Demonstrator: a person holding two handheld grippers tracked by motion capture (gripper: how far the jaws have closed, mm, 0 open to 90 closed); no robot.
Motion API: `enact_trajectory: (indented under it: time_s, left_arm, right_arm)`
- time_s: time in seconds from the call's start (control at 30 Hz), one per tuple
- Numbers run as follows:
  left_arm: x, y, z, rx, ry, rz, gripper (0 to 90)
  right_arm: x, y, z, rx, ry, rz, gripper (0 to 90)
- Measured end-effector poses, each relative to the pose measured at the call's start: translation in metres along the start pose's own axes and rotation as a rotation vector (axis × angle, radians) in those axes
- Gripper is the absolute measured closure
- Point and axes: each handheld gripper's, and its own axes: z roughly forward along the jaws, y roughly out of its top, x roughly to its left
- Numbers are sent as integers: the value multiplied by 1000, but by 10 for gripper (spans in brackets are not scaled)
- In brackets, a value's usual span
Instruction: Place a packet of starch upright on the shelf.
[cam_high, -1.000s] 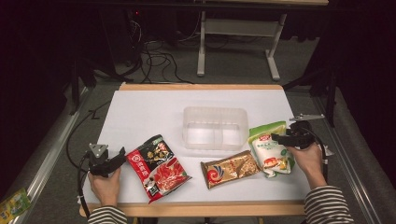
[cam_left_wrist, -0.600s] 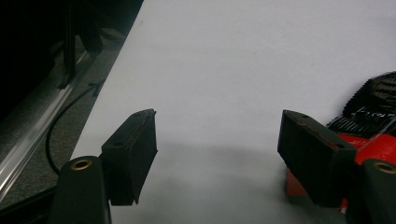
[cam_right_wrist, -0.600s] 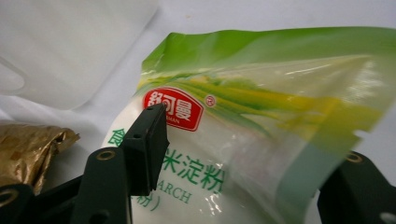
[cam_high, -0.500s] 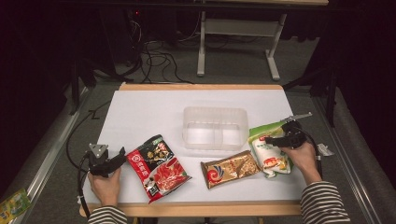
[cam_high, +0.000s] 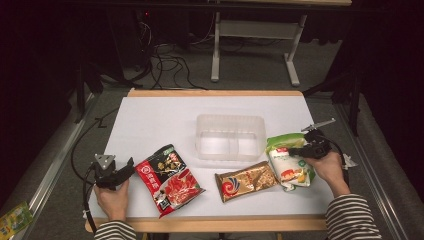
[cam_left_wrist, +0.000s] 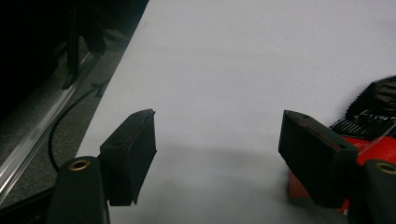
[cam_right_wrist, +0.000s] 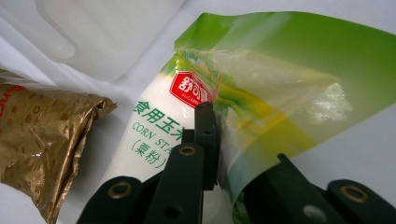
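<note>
A green and white corn starch bag lies at the table's right, its green end curled up in the right gripper view. My right gripper sits on the bag's right edge, jaws pinched on a fold of the bag. A gold-brown snack bag lies just left of it. A red and black packet rests front left. My left gripper stands open beside that packet, nothing between its jaws. The packet's corner shows by its right jaw.
A clear plastic container stands mid-table, just behind the bags, its corner close to the corn starch bag. The white tabletop is bare at the back and left. Cables trail off the left edge.
My right gripper has moved left from the table's right edge onto the corn starch bag and closed on its edge. The left gripper has stayed put.
</note>
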Motion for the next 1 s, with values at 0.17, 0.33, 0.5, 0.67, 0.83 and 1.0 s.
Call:
enact_trajectory:
  time_s: [0.17,0.33,0.5,0.67,0.83,1.0]
  left_arm:
    - [0,0,0,1,-6,1,284]
    - [0,0,0,2,-6,1,284]
    - [0,0,0,2,-5,2,284]
    - [0,0,0,3,-7,3,283]
    - [0,0,0,3,-9,3,284]
    - [0,0,1,3,-10,2,284]
  right_arm:
    - [4,-2,-10,-51,17,-7,900]
    - [8,-2,-26,-89,25,-21,900]
    - [14,-4,-46,-143,32,-45,900]
    - [21,-5,-56,-182,34,-53,900]
    - [28,-5,-64,-208,28,-74,900]
    - [30,-6,-68,-225,23,-83,900]
